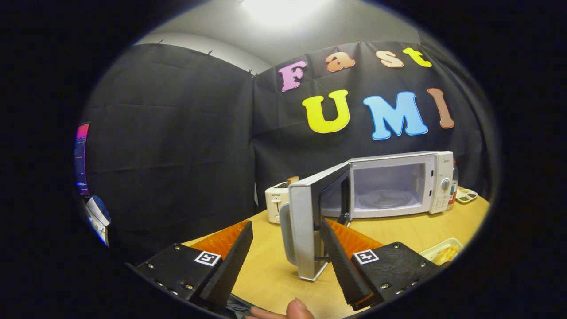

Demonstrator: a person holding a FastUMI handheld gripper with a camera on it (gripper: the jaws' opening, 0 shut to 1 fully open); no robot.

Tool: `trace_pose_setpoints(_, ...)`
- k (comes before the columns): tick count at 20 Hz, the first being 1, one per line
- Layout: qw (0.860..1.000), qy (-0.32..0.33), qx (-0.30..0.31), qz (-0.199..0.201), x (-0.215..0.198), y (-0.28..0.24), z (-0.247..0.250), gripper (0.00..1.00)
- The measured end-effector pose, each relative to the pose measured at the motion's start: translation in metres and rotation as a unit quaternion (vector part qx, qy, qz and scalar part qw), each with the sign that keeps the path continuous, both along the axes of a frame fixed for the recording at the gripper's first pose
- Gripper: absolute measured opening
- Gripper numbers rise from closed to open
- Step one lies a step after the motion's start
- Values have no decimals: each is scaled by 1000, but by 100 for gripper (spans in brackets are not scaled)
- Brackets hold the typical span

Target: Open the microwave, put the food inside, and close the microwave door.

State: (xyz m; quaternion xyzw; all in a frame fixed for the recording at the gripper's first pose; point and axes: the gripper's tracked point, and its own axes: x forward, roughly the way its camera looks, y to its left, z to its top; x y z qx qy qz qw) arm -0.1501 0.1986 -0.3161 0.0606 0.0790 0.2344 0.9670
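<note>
A light wooden table (pixel 398 230) stands in a booth hung with black cloth (pixel 177 146), under a bright ceiling light. The microwave (pixel 398 184) sits toward the back of the table, its wide body running along the cloth wall and its mouth facing the gripper. Its door (pixel 310 221) is swung wide out on the left hinge, edge-on to the camera, with the handle (pixel 285 232) on the outer face. The cavity is bare, the glass plate visible inside. The gripper (pixel 285 254) is spread open; the door's free edge stands between the fingers, close to the right one, neither clearly pressing on it. A toaster (pixel 277 201) stands behind the door. A tray of food (pixel 443 252) lies just beyond the right finger near the table's edge. Bare tabletop stretches before the microwave. A fingertip (pixel 297 310) shows below the fingers.
</note>
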Motion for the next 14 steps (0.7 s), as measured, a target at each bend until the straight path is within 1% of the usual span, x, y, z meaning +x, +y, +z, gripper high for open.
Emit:
trace_pose_setpoints(4, 999, -6, -47, -24, 5, -75, -14, 93)
trace_pose_setpoints(9, 992, 0, -97, -86, 17, -177, -44, 93)
trace_pose_setpoints(11, 986, 2, -122, -116, 20, -215, -58, 93)
trace_pose_setpoints(13, 980, 29, -138, -138, 22, -247, -85, 93)
trace_pose_setpoints(14, 981, 52, -130, -135, 20, -253, -101, 93)
